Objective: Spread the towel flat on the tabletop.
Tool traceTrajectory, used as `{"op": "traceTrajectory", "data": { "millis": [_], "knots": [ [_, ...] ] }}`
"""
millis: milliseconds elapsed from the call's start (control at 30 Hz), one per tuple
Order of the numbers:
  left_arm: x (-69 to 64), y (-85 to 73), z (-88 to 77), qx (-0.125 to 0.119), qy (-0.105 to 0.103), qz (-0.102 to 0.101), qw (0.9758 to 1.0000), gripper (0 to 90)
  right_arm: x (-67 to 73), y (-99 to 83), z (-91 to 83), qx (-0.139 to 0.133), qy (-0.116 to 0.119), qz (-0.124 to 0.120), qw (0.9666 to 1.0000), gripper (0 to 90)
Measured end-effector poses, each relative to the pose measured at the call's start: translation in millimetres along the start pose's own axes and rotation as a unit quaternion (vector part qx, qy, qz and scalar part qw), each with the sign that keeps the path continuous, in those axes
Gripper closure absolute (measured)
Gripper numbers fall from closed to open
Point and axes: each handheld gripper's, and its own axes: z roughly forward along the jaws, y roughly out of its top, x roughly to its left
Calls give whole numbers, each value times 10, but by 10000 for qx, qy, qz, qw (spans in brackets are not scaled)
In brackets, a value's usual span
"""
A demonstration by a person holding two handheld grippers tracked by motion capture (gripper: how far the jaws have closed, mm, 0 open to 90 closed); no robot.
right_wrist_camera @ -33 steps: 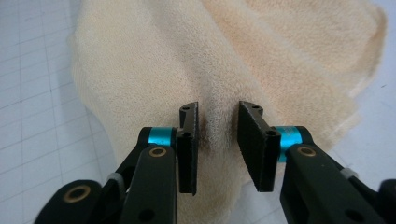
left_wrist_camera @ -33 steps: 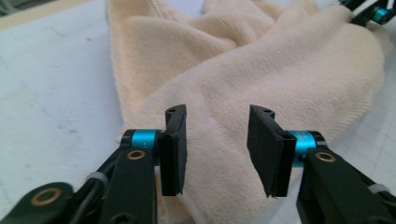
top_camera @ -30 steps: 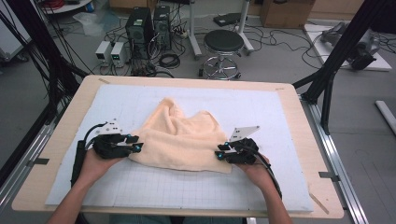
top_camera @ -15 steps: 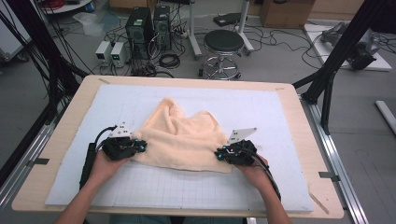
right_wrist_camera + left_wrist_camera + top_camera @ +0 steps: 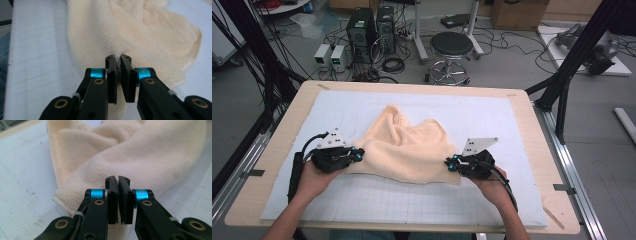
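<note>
While the crumpled cream-yellow terry towel (image 5: 404, 145) lies bunched on the white gridded mat (image 5: 492, 117) in the middle of the wooden table (image 5: 524, 107), the high view puts the left gripper (image 5: 356, 155) at the towel's near left corner and the right gripper (image 5: 451, 163) at its near right corner, each held in a hand toward the table's near edge.

In the left gripper view, the black jaws have just been closing and now stand almost together, pinching a fold of the towel (image 5: 140, 160) at its edge.

In the right gripper view, the jaws have likewise just been closing, and a thin ridge of the cloth (image 5: 140, 37) shows clamped between them.

Judging from this, both corners are gripped, so the grasping looks done; the far part remains rumpled, so lifting, spreading flat or folding is apparently left.
</note>
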Motion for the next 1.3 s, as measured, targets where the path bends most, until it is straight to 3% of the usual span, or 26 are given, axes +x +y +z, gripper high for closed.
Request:
{"op": "traceTrajectory", "data": {
  "millis": [133, 233, 333, 400, 500, 667, 767, 867, 967, 1033, 1133, 1233, 1300],
  "knots": [
    [-175, 69, -301, -122, -9, 221, 9997, 860, 219, 121, -179, -42, 28, -313, 9995, 846],
    [-310, 39, -548, -185, -97, 319, 9993, 860, 408, 151, -351, -175, 142, -403, 9989, 846],
    [-439, -37, -768, -190, -288, 346, 9988, 859, 632, 156, -541, -235, 329, -489, 9980, 837],
    [-521, -114, -888, -163, -514, 283, 9981, 849, 753, 152, -643, -337, 549, -463, 9969, 784],
    [-532, -191, -941, -158, -545, 237, 9981, 738, 827, 142, -722, -438, 610, -409, 9963, 729],
    [-393, -274, -737, -176, -466, 101, 9987, 647, 674, 110, -544, -252, 353, -341, 9985, 667],
    [-267, -319, -493, -156, -447, 41, 9989, 624, 487, 52, -301, -66, 214, -295, 9993, 631],
    [-141, -379, -203, -134, -479, -143, 9987, 603, 304, -16, -64, 25, 213, -177, 9996, 596],
    [-76, -460, 52, 184, -538, -111, 9983, 581, 162, -102, 200, 310, 295, -72, 9991, 568],
    [-71, -513, 184, 427, -507, -20, 9978, 585, 152, -141, 305, 474, 289, -175, 9983, 568],
    [-84, -541, 277, 585, -534, 96, 9968, 686, 147, -191, 377, 589, 260, -223, 9977, 641],
    [-118, -525, 250, 621, -506, 161, 9967, 803, 153, -230, 378, 590, 319, -154, 9976, 806],
    [-168, -522, 175, 577, -489, 172, 9970, 825, 191, -228, 349, 613, 350, -222, 9973, 834]
  ]
}}
